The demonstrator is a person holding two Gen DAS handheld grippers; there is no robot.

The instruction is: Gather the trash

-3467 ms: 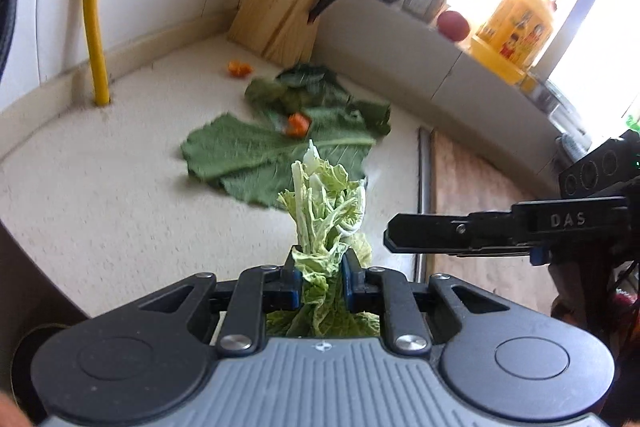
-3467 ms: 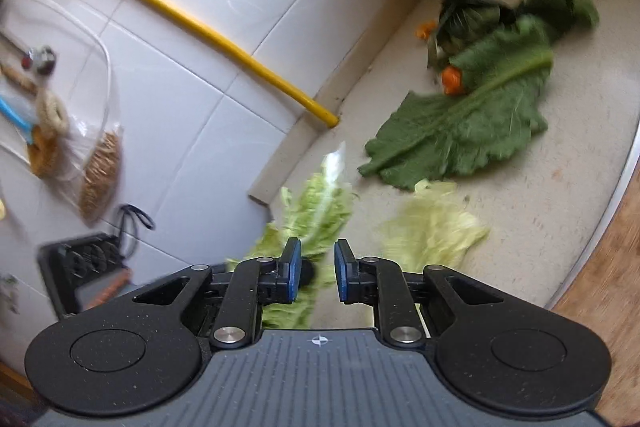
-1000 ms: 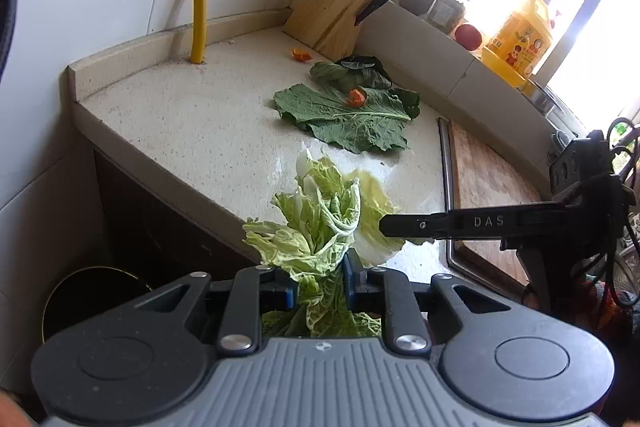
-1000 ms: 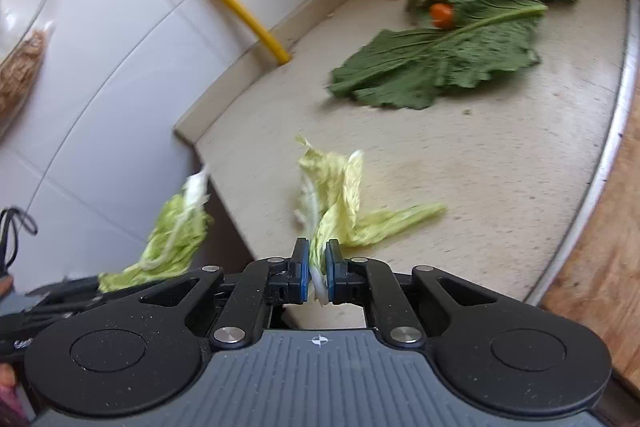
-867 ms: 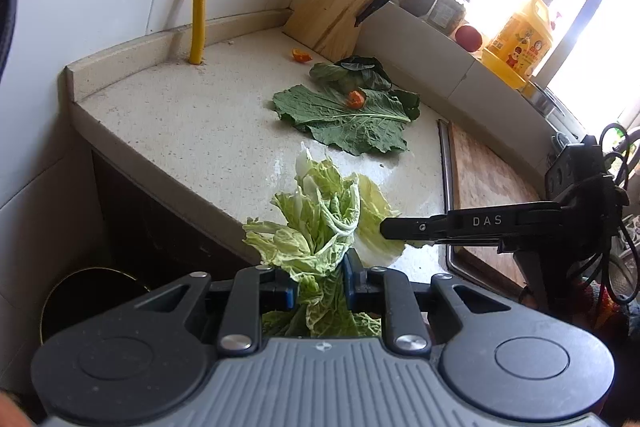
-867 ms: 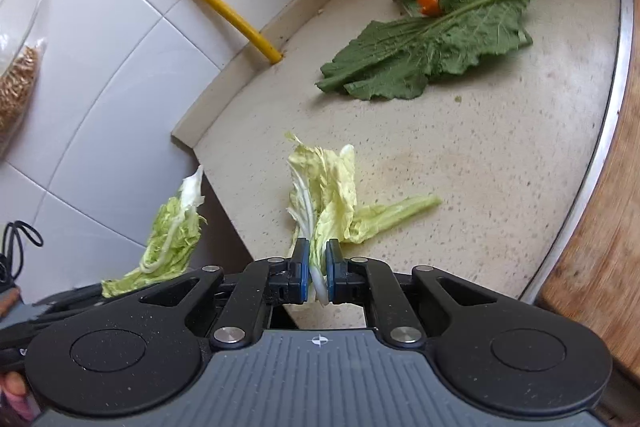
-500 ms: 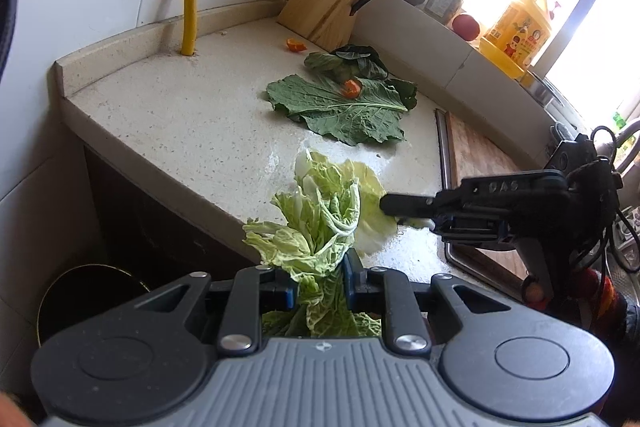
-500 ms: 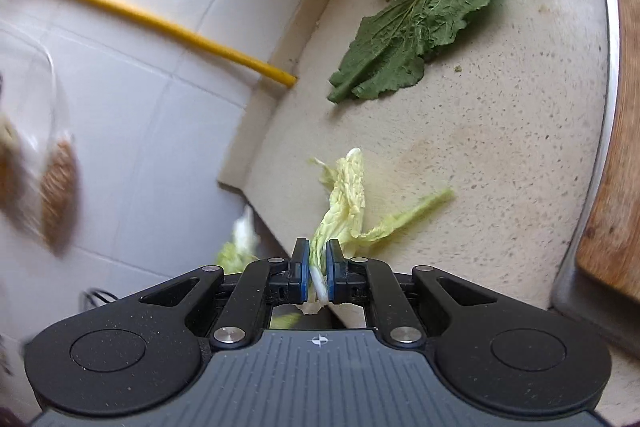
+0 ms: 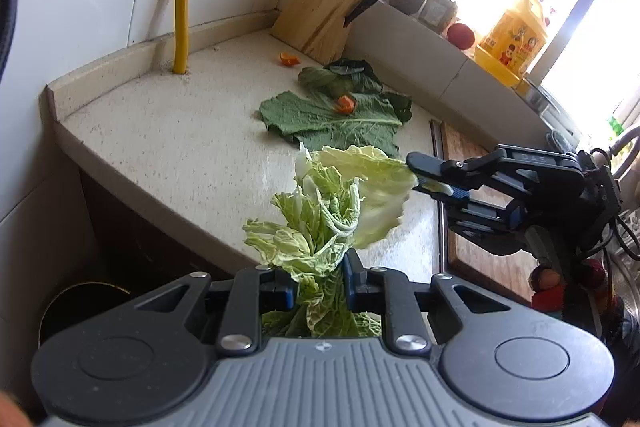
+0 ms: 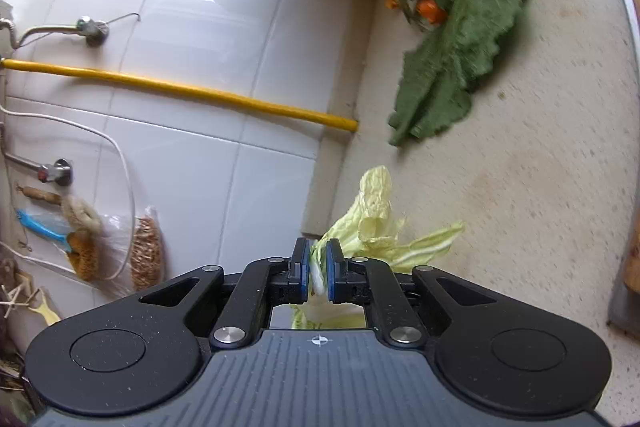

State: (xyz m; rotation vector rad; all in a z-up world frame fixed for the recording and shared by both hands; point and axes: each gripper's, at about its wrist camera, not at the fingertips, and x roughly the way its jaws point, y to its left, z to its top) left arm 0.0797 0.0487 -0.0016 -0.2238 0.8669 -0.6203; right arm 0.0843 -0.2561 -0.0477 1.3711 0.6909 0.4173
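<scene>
Left wrist view: both grippers, left gripper [image 9: 320, 285] and right gripper [image 9: 430, 179], clamp cabbage leaves [image 9: 320, 219] beyond the desk [image 9: 168, 147] edge; next, release above the bin [image 9: 80, 307].

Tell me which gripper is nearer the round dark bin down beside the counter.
Left. The left gripper, clamping pale cabbage leaves, hangs off the counter edge near the bin. The right gripper holds its pale leaf above the speckled countertop, farther away.

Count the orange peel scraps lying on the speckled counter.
2: one small orange peel scrap near the wooden knife block, one orange scrap on the big dark green leaf. More may hide under leaves.
</scene>
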